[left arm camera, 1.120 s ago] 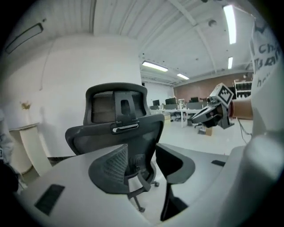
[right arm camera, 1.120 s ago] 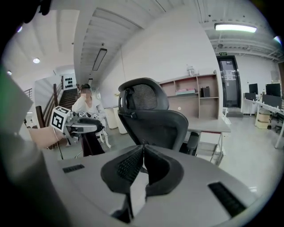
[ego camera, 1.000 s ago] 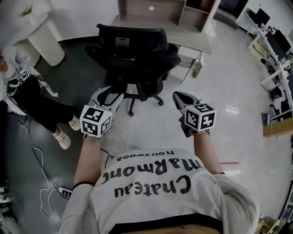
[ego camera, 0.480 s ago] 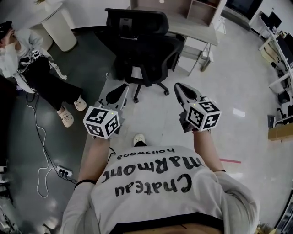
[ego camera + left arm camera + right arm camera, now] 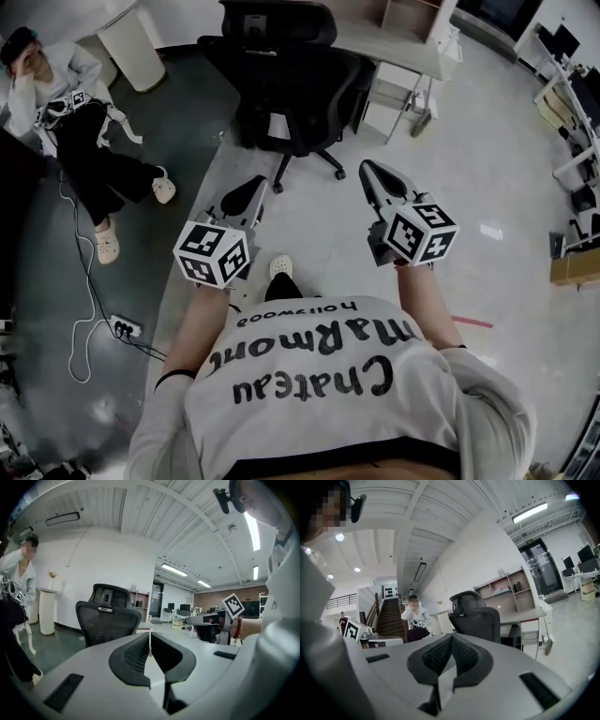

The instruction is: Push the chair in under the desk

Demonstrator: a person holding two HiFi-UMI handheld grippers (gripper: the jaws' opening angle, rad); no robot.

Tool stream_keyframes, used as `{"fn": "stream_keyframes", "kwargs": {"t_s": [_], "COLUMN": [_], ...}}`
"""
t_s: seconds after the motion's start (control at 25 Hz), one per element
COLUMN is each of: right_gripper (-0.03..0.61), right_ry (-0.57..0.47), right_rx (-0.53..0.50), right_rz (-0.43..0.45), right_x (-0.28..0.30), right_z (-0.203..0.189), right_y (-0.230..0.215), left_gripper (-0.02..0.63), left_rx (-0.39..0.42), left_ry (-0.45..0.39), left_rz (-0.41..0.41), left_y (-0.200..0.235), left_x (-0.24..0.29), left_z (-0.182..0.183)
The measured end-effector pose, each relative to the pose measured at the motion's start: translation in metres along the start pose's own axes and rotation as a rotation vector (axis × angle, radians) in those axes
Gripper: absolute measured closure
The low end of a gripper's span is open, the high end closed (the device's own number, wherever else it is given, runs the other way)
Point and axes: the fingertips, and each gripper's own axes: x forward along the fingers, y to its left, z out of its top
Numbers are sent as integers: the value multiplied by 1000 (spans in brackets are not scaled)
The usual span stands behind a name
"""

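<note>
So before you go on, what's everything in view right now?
office chair: one, black, top centre, next to the desk
desk: one, light wood, top, right of the chair
pedestal: one, white, top left
seated person: one, pale top and dark trousers, on the dark floor at left
power strip: one, white, floor at lower left, with a cable
floor line: one, red, lower right
shoe: one, white, the wearer's own, between the grippers
left gripper: one, grey with a marker cube, jaws together, empty, short of the chair
right gripper: one, grey with a marker cube, jaws together, empty, short of the chair
</note>
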Motion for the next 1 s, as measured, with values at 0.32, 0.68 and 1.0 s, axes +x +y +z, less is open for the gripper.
{"fn": "stream_keyframes", "kwargs": {"t_s": [0.32, 0.68, 1.0], "right_gripper": [572, 572, 572], "right_ry": [30, 52, 63], "right_rx": [-29, -41, -46], "right_rz": [19, 31, 42], "right_x": [-33, -52, -49], "right_z": [-16, -24, -22], "right_y": [13, 25, 24], "left_gripper": [589, 589, 589], "left_rx": [-30, -47, -43], "left_ry": [-3, -4, -10], "left_rz": [61, 95, 103], "left_y": [-28, -42, -41], "left_x": [-38, -62, -62], "left_z": [-10, -10, -3]}}
